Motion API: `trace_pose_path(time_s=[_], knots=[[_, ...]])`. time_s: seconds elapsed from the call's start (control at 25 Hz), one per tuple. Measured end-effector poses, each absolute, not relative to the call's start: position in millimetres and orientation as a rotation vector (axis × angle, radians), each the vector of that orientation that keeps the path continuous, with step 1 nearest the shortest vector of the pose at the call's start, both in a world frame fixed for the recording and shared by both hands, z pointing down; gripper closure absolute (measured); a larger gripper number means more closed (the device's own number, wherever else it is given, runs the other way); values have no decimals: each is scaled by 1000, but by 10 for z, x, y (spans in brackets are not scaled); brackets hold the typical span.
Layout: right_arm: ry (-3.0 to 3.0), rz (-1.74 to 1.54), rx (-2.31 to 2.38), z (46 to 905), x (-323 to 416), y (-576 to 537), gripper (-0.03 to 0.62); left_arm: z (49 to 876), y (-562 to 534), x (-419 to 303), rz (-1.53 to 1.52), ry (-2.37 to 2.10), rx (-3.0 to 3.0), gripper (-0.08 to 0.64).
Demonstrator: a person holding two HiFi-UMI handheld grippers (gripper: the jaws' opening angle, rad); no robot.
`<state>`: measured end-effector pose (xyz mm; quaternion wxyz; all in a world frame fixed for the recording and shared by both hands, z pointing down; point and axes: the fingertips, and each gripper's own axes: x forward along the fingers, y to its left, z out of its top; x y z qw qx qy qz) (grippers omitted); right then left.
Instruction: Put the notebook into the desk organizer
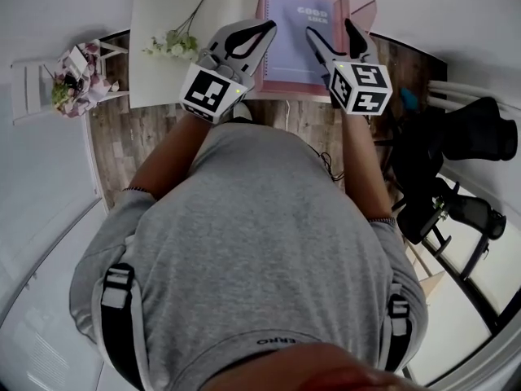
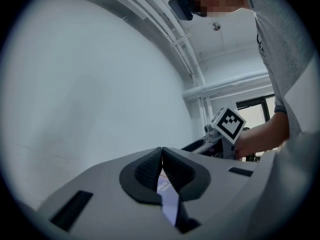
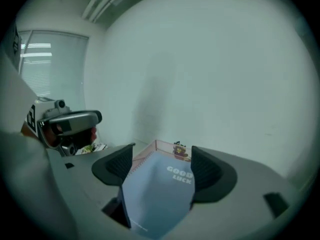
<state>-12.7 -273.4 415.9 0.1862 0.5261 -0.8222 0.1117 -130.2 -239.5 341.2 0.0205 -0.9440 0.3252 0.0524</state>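
1 lavender notebook (image 1: 295, 43), printed "GOOD LUCK", sits inside 1 pink desk organizer (image 1: 363, 10). 2 grippers hover at its near edge. The left gripper (image 1: 264, 28) has its jaws pressed together on nothing. The right gripper (image 1: 330, 28) has its jaws spread, with the notebook showing between them, untouched. The organizer stands on 1 white desk (image 1: 155, 80), beside 1 flower sprig (image 1: 175, 43). 1 bouquet (image 1: 77, 76) lies on a white stand (image 1: 28, 88). The floor (image 1: 122, 145) is wood-patterned and the walls are pale.

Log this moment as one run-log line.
notebook: cover up, inside pink desk organizer | left gripper: shut, empty, tip at notebook's left edge | right gripper: open, over notebook's right side
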Motion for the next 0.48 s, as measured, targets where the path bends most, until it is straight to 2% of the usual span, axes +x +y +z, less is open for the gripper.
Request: trace_pose_path(time_s=[0.16,0.36,0.48], knots=[[-2430,227,1506,3871,-121,-2555,249,3381,-2287,-1286,148,1039,-2905,538],[-2543,-23,1538,3437,-117,-2227,425,3291,-2107,-1261,135,1066,-2871,538],[-2588,-143,1539,3259,-106,-2015,483,3229,-1996,-1247,135,1080,-2847,538]])
